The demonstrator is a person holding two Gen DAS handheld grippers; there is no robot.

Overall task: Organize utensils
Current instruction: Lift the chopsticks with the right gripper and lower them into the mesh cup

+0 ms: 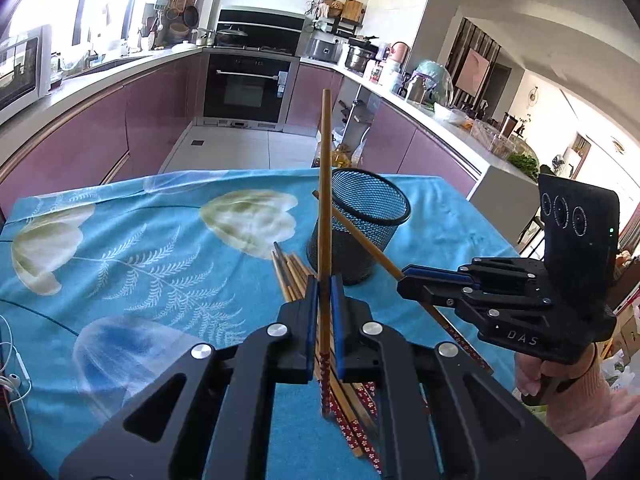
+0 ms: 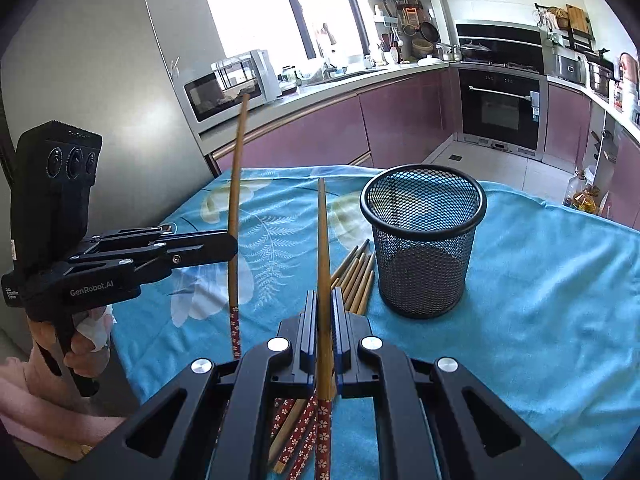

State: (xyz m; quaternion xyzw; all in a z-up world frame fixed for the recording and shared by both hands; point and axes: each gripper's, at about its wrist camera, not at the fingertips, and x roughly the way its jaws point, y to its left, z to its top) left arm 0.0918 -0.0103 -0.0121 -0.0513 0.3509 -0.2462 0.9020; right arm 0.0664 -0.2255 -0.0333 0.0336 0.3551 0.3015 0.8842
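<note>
Table lying under a blue flower-print cloth [image 2: 540,280], black mesh cup [image 2: 424,240] standing upright on it, bundle of wooden chopsticks [image 2: 358,276] lying just beside the cup, white earphone cable [image 1: 14,384] trailing over the cloth's edge

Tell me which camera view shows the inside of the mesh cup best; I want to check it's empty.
The right wrist view: it looks down past the rim of the mesh cup to a bare bottom. The left wrist view shows the cup more from the side, crossed by both held chopsticks.
</note>
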